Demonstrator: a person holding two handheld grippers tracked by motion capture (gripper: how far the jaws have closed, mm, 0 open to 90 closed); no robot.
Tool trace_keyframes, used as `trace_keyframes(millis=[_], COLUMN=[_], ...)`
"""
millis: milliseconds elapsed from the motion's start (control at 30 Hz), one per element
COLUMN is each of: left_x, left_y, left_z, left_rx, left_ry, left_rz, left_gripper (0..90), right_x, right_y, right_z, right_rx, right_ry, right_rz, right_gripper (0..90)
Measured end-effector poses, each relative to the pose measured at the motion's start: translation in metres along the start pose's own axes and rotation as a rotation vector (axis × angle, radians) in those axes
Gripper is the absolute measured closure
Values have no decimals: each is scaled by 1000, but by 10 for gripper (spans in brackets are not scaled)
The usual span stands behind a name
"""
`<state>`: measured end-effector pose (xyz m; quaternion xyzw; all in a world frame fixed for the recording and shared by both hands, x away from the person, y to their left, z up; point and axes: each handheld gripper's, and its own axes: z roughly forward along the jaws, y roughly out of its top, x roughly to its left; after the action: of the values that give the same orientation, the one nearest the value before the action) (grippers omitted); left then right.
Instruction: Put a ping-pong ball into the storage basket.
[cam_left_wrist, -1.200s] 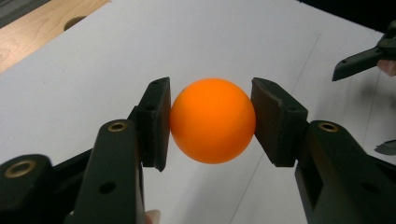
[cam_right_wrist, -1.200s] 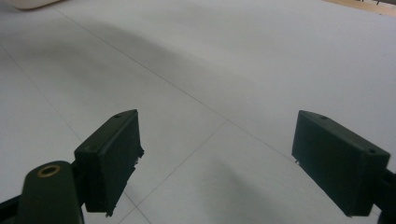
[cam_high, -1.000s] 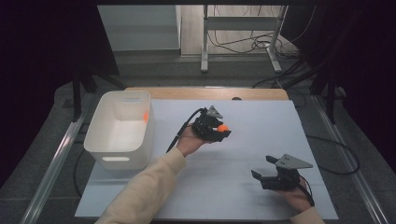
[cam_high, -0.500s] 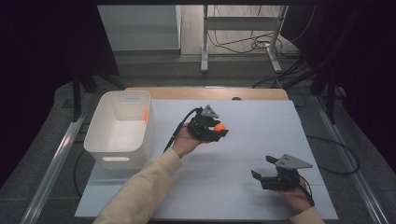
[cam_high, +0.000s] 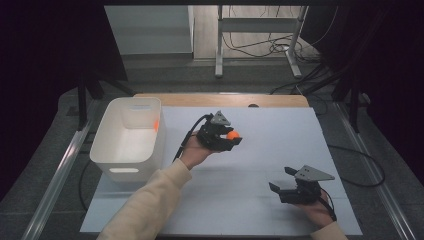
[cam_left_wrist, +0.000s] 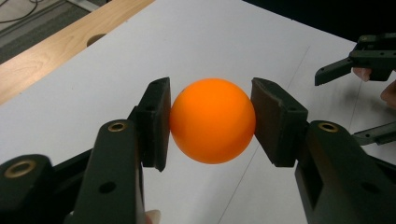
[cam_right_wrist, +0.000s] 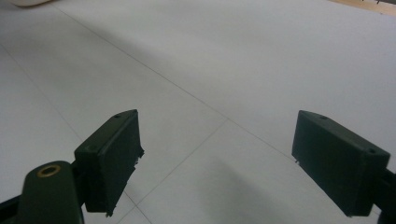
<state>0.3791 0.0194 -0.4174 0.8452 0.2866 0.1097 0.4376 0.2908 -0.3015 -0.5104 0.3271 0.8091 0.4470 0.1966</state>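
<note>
An orange ball (cam_left_wrist: 213, 121) sits squeezed between the two black pads (cam_left_wrist: 156, 122) of my left gripper (cam_left_wrist: 211, 122), which is shut on it. In the high view that gripper (cam_high: 231, 137) hovers over the middle of the white table (cam_high: 280, 130) with the ball (cam_high: 233, 135) at its tip, to the right of a white bin (cam_high: 129, 137). My right gripper (cam_high: 281, 181) rests low near the table's front right, its jaws spread wide with nothing between them. Its own view shows the gripper (cam_right_wrist: 217, 156) over bare white tabletop (cam_right_wrist: 224, 70).
The white bin stands at the table's left side, with an orange mark (cam_high: 156, 125) on its inner right wall. A wooden strip (cam_high: 220, 100) with a hole runs along the far edge. Dark floor, cables and a metal frame (cam_high: 255, 30) lie beyond.
My left hand has shifted slightly left and nearer with the ball still gripped. The right gripper has stayed where it was.
</note>
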Motion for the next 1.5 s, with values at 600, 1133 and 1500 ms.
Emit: trace_keyframes(millis=[600,1133,1500], left_x=[6,9,14], left_y=[-1,0,1], left_z=[-19,-36,-50], left_rx=[-29,-59,-70], left_ry=[28,43,68], left_rz=[-4,-9,-4], left_gripper=[502,502,502], right_x=[1,1,1], right_y=[0,0,0], right_z=[0,0,1], right_rx=[2,1,4], right_ry=[0,-1,-3], right_rz=[0,0,0], right_gripper=[161,161,161])
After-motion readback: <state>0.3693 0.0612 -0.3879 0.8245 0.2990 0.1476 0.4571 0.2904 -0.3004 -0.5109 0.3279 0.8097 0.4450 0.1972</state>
